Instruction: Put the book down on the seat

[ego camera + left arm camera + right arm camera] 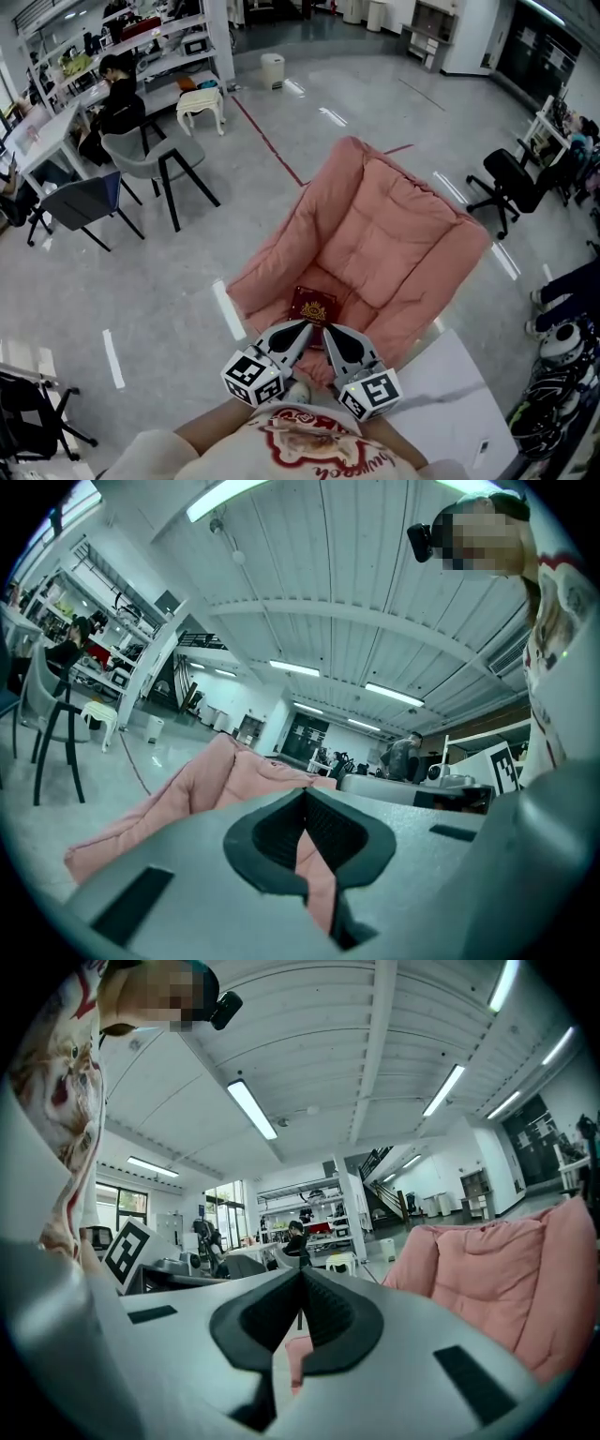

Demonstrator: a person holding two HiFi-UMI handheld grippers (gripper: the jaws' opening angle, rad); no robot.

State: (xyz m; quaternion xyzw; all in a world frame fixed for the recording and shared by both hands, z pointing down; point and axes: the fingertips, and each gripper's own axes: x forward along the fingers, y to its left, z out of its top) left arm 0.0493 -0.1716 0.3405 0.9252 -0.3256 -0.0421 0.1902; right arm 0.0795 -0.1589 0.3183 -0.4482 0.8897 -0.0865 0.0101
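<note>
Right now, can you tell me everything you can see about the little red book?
The book is small and closed, with a dark red cover and a gold emblem in the middle. Its print is too small to read. It lies flat, cover up, on the seat of the pink padded chair, near the front edge. Only the cushion seems to touch it: the left gripper and right gripper are shut and empty, just in front of it.
</note>
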